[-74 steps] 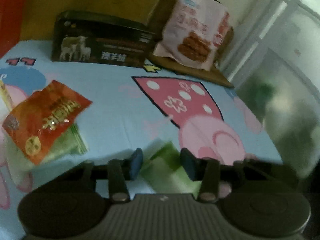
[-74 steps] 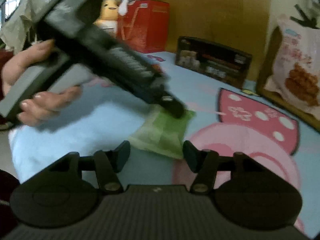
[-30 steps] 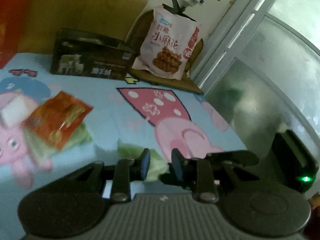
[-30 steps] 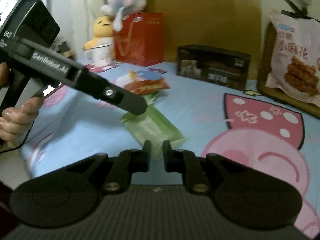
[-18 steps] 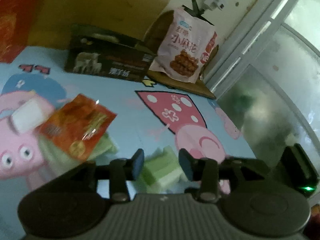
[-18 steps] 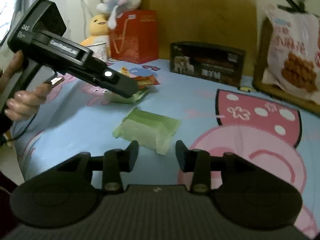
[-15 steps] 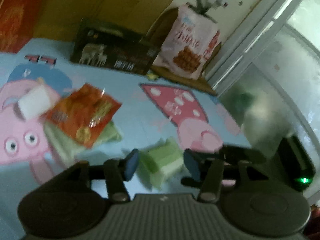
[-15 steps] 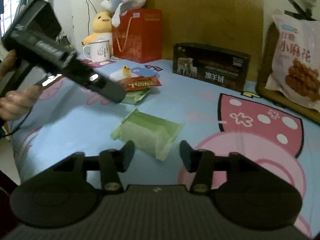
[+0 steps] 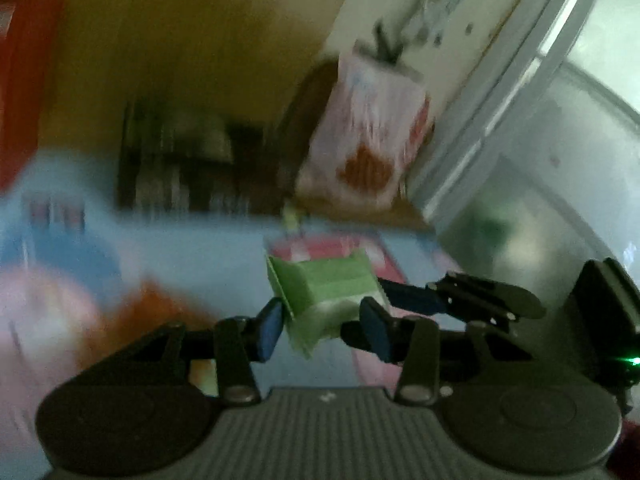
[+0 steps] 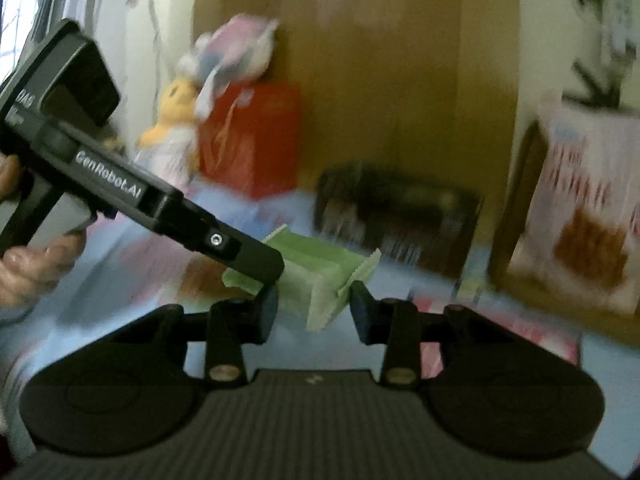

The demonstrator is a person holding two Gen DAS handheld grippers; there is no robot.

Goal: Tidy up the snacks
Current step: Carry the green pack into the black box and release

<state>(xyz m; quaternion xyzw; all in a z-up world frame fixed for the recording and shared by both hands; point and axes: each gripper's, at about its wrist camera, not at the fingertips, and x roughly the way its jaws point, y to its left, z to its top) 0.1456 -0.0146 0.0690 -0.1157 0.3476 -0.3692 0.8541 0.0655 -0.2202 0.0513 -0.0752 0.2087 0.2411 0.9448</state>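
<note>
Clearly, from the left wrist view, the green packet [image 9: 324, 296] is seen off the cartoon cloth [image 9: 180, 248] and directly ahead of the left gripper [image 9: 322, 326], in the gap between its blue pads. These jaws have just been closing, and the pads appear pressed on the packet's near end, so it is pinched rather than merely framed. The packet is buckled into a fold, with its free end reaching forward and away from the tool. The right gripper [image 9: 384, 300] is seen coming in from the right, its fingers meeting the packet's right-hand side. Behind, badly blurred, a dark box [image 9: 192, 168] and a pink snack bag [image 9: 364, 148] can be made out, and an orange smear to the left is probably another packet.

From the right wrist view, the same packet is seen spanning the gap of the right tool, its crimped edge against the right pad. These jaws too have just been closing with the packet between them, and a pinch is judged likely. The left tool, held in a person's hand [image 10: 32, 268], slants in from the left and covers the packet's left end.

Neither hand is nearer, since the packet is shared. Any carry will probably have to be made with both tools moving together, or one released first, lest the wrapper be torn.
</note>
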